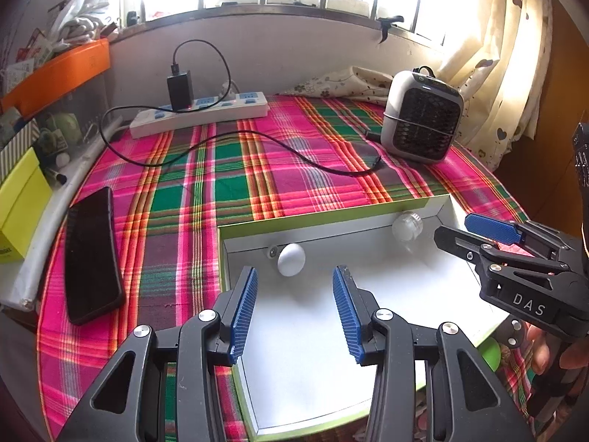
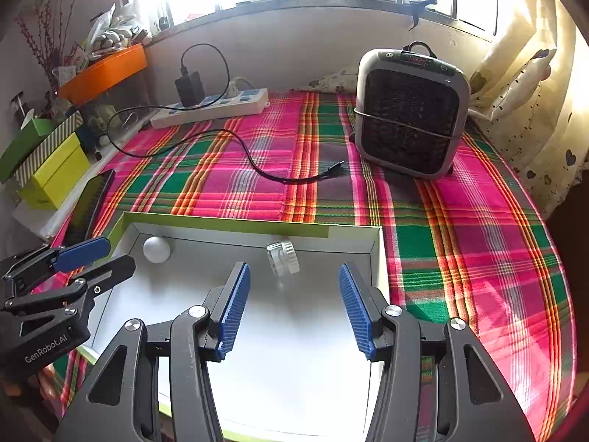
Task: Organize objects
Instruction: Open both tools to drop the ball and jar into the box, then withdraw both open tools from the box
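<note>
A shallow white box with a green rim (image 1: 331, 217) (image 2: 228, 223) lies on the plaid cloth. Inside it, by the far wall, rest a white ball (image 1: 291, 259) (image 2: 156, 248) and a small clear jar with a ribbed cap (image 1: 406, 224) (image 2: 283, 258), which lies on its side. My left gripper (image 1: 294, 274) hangs open over the box just short of the ball, nothing between its blue pads. My right gripper (image 2: 293, 269) is open too, just short of the jar and empty. Each shows in the other's view, the right gripper (image 1: 454, 228) at the box's right and the left gripper (image 2: 121, 254) at its left.
A black phone (image 1: 92, 254) lies left of the box. Behind are a power strip (image 1: 198, 114) with a charger and a black cable (image 1: 294, 151) trailing across the cloth, and a small grey fan heater (image 1: 421, 118) (image 2: 408, 114). Yellow boxes (image 1: 22, 199) and an orange tray line the left edge.
</note>
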{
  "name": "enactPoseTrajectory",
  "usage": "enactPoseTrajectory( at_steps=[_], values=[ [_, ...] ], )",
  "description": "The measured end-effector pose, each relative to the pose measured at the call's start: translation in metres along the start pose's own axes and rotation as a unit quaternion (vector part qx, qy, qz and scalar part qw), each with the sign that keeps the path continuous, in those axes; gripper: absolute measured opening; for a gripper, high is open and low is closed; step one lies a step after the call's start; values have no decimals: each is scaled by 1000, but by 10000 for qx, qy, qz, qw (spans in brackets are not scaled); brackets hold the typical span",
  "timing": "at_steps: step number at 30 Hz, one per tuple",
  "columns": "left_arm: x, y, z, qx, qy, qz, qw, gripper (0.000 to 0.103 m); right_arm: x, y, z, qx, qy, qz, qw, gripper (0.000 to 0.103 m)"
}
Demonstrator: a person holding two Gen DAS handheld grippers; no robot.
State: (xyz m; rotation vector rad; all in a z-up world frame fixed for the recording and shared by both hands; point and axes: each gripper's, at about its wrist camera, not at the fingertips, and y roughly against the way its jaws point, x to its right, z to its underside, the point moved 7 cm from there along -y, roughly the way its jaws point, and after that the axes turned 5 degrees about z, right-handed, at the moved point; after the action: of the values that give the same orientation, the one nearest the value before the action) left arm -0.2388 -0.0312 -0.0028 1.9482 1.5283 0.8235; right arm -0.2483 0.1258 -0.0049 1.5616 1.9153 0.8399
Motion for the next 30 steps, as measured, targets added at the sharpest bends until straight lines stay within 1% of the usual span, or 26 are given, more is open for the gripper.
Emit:
enactPoseTrajectory(
  at_steps=[8,14,24,28,30],
  values=[
    [5,27,13,192,-6,-2,9998,41,2,26,11,191,-48,-20,9998,51],
    [6,40,25,226,59,24,9997,41,5,46,21,342,-50,35,9994,51],
    [6,66,53,388,220,132,9989,41,17,69,46,422,-167,96,9989,51],
    [1,72,66,379,317,139,9987,41,24,74,59,424,-227,165,9987,51],
    [0,75,72,384,287,159,9987,41,27,76,65,411,-275,147,9987,51]
  ],
)
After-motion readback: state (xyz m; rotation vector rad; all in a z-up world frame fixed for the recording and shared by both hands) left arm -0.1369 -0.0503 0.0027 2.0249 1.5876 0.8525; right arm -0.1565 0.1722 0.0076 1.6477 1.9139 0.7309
